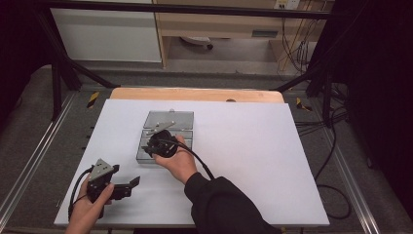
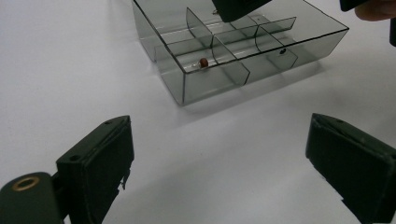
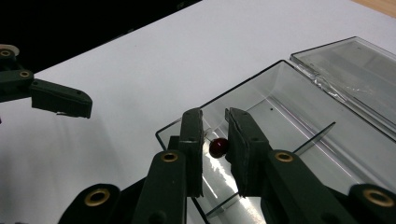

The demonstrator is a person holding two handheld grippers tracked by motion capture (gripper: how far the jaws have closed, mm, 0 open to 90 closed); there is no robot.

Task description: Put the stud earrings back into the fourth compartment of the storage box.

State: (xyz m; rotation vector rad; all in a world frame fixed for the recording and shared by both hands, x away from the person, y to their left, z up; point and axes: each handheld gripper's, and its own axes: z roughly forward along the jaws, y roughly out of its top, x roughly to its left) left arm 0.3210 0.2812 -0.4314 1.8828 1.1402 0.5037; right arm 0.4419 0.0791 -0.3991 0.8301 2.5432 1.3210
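Note:
A clear plastic box [image 1: 187, 139] with several divided compartments stands mid-table, its lid [image 1: 170, 118] folded open behind it. A small red bead [image 2: 203, 62] on a thin pin lies on the floor of a near corner compartment. My right gripper [image 1: 155, 146] hovers over that corner of the box. In the right gripper view its jaws stand only narrowly apart, and the bead [image 3: 218, 147] shows through the gap, below and beyond them, not gripped. My left gripper [image 1: 129, 185] rests near the table's front left, wide open and empty, pointing at the box [image 2: 205, 86].
White sheet [image 1: 253, 146] covers the table, with bare room right of the box and in front of it. A wooden strip [image 1: 195, 93] runs along the far edge. Dark frame bars and cables stand beyond the table.

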